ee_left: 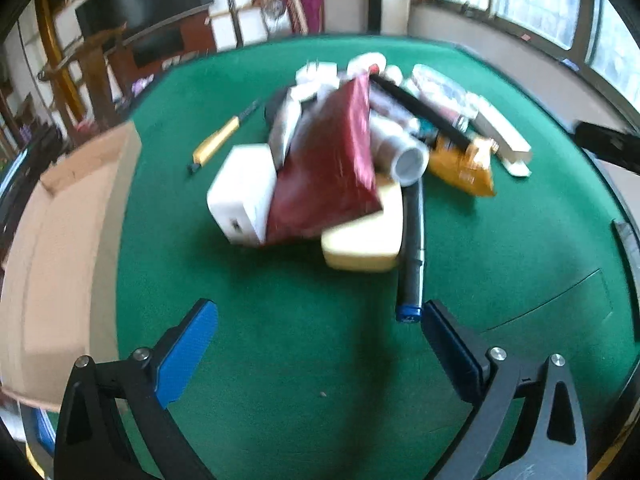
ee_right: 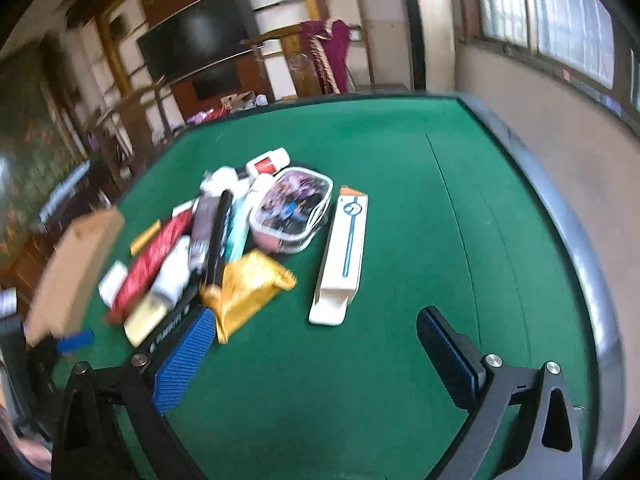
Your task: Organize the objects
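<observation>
Fingers of the left gripper [ee_left: 320, 320] spread wide, empty, over green felt table [ee_left: 280, 340] at frame bottom; right gripper [ee_right: 314, 330] likewise wide, holding nothing.

text: none legible | black bar [ee_right: 172, 326]: white print, blurred | long white box [ee_right: 344, 248]: logo unreadable

Daylit windows [ee_right: 560, 12], dark wall screen [ee_right: 200, 46]
</observation>
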